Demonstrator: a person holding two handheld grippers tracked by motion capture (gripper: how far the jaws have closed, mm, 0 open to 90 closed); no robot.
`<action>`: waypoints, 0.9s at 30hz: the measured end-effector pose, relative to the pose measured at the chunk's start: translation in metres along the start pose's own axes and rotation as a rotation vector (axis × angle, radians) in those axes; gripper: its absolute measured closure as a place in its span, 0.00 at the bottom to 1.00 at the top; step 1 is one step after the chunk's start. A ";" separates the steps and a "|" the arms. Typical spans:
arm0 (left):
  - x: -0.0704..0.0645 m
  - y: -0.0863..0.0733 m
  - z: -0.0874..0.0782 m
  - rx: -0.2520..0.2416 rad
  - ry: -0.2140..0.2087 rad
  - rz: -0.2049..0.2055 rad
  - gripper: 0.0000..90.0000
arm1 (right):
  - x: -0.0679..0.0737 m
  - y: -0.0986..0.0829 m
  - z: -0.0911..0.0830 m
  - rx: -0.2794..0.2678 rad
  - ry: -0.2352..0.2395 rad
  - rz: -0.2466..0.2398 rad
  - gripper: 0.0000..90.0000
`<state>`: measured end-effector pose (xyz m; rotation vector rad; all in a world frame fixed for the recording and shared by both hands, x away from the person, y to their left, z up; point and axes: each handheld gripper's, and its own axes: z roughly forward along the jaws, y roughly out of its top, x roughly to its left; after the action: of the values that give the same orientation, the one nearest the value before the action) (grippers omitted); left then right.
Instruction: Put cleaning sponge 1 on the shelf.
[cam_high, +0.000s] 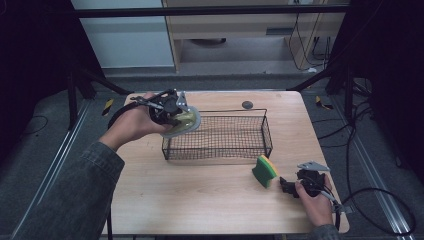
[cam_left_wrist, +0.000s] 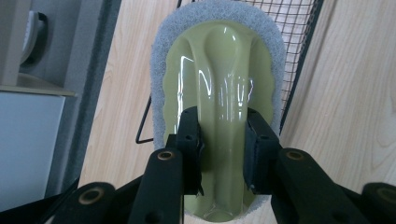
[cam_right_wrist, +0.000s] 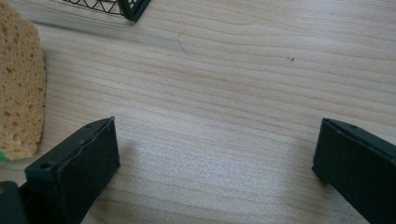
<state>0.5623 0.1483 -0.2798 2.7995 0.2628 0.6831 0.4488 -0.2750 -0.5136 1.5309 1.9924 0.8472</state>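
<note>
Nearest, the right tongs (cam_high: 287, 186) gape wide at five o'clock on the tabletop (cam_high: 200, 200), one sponge (cam_high: 264, 170) just beside them. Farther, at eleven o'clock, the left tongs (cam_left_wrist: 223, 140) clamp one green scrubber (cam_left_wrist: 219, 84) over the single wire basket's (cam_high: 220, 137) left end; its handle end is cut off.

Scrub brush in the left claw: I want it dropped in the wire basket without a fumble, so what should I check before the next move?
1. Grip: left claw shut on the green handle of the scrub brush: ok.
2. Position: the brush is at the left end of the wire basket, not plainly past its rim: not ok.
3. Basket interior free: ok.
4. Right claw open, low over the table, away from the basket: ok.
5. Sponge outside the basket, out of the way: ok.
</note>
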 end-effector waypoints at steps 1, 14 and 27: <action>0.000 0.000 0.000 0.005 0.012 0.004 0.79 | 0.000 0.000 0.000 0.001 0.001 0.001 0.01; 0.001 0.002 0.008 0.012 0.057 0.035 0.79 | 0.000 0.000 0.000 0.002 0.005 -0.005 0.01; -0.001 0.004 0.020 0.004 0.060 0.047 0.79 | 0.000 0.001 0.001 0.002 0.006 -0.006 0.01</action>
<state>0.5714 0.1406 -0.2965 2.8002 0.2100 0.7786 0.4495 -0.2751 -0.5136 1.5239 2.0020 0.8489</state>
